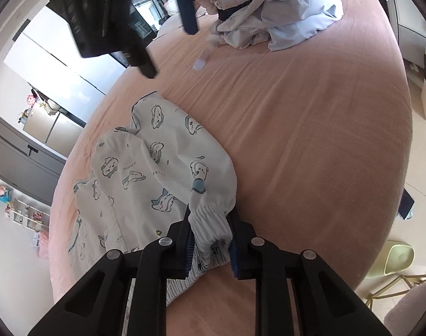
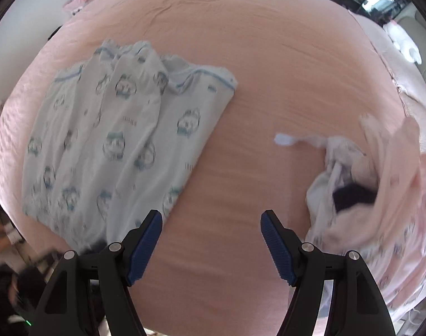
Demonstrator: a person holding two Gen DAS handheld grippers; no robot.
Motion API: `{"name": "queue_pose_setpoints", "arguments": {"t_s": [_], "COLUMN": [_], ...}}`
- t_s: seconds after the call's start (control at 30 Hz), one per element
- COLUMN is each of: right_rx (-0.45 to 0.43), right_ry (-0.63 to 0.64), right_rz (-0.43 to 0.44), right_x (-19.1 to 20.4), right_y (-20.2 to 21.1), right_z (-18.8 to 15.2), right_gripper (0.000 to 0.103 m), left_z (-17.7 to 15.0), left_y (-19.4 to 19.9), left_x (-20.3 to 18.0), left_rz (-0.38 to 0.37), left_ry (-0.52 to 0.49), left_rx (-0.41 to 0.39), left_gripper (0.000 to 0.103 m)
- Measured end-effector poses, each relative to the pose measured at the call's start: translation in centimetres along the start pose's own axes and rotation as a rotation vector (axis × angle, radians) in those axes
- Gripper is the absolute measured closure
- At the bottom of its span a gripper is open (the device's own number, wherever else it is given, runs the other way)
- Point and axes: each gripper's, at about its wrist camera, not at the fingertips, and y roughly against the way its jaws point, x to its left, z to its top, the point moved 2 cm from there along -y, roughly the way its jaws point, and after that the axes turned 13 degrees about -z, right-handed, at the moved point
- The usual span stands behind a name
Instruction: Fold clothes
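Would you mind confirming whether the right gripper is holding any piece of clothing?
No, the right gripper stands open and empty above the bare pink bedsheet.

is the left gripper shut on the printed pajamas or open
Shut: the left gripper pinches the ribbed cuff of the printed pajamas between its pads.

Home bedroom, lived in. A large bed (image 1: 311, 128) with a pink-peach sheet fills most of both views; a quilted pink cover edge (image 2: 403, 145) shows along one side. A loose pile of clothes (image 1: 269, 19) sits on the sheet, with printed white pyjamas (image 2: 115, 140) spread out apart from it. Beyond the bed: grey cabinets (image 1: 19, 151) against a pale wall, small toys or figurines (image 1: 0, 193) on a low shelf, a bright window (image 1: 64, 64), a pale green stool (image 1: 398, 257) on a light tiled floor. Domestic furnishings throughout; nothing commercial or industrial.
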Motion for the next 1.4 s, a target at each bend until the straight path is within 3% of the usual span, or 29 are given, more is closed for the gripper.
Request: {"name": "queue_pose_setpoints", "arguments": {"t_s": [0.3, 0.5, 0.7, 0.87, 0.97, 1.4], "right_rx": [0.141, 0.293, 0.261, 0.258, 0.238, 0.222], "right_ry": [-0.212, -0.231, -0.226, -0.273, -0.265, -0.313], "right_rz": [0.172, 0.100, 0.063, 0.129, 0.162, 0.204], "right_x": [-0.6, -0.3, 0.4, 1.1, 1.7, 2.2], "right_y": [-3.2, -7.3, -8.7, -9.5, -9.5, -10.1], "right_z": [7.3, 8.3, 9.0, 9.5, 10.0, 9.5], "right_gripper": [0.030, 0.030, 0.030, 0.030, 0.030, 0.031], "left_z": [0.1, 1.1, 1.3, 0.9, 1.2, 0.8], "left_y": [0.4, 0.6, 0.7, 0.9, -0.9, -0.8], "left_x": [-0.7, 0.8, 1.1, 0.4, 3.8, 3.2], "left_rz": [-0.005, -0.135, -0.204, -0.206, -0.223, -0.222], "left_ry": [0.053, 0.166, 0.223, 0.224, 0.236, 0.245], "left_rx": [0.046, 0.171, 0.220, 0.230, 0.233, 0.239], "left_gripper": [0.088, 0.088, 0.088, 0.088, 0.088, 0.088]}}
